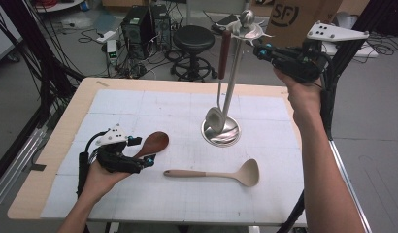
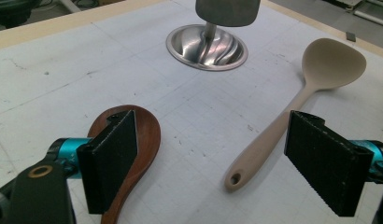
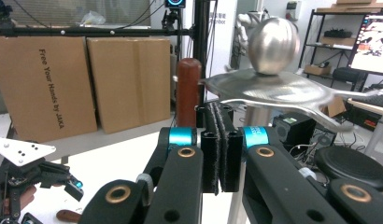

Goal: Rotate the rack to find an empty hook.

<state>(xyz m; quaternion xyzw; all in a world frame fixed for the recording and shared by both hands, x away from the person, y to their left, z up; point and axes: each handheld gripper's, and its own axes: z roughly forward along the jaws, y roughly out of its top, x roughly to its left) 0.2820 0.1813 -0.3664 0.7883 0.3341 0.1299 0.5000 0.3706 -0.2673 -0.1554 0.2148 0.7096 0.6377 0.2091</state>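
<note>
Beige ladle (image 1: 221, 173) flat, bowl right; left tool (image 1: 139, 151) agape beside it.

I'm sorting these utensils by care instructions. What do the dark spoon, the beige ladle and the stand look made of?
The dark spoon looks like wood with a smooth reddish-brown finish; faint grain shows. The beige ladle appears matte and uniform in one piece, probably silicone or plastic; the look leaves it open. The stand is polished metal, likely stainless steel, since its base mirrors the light.
</note>
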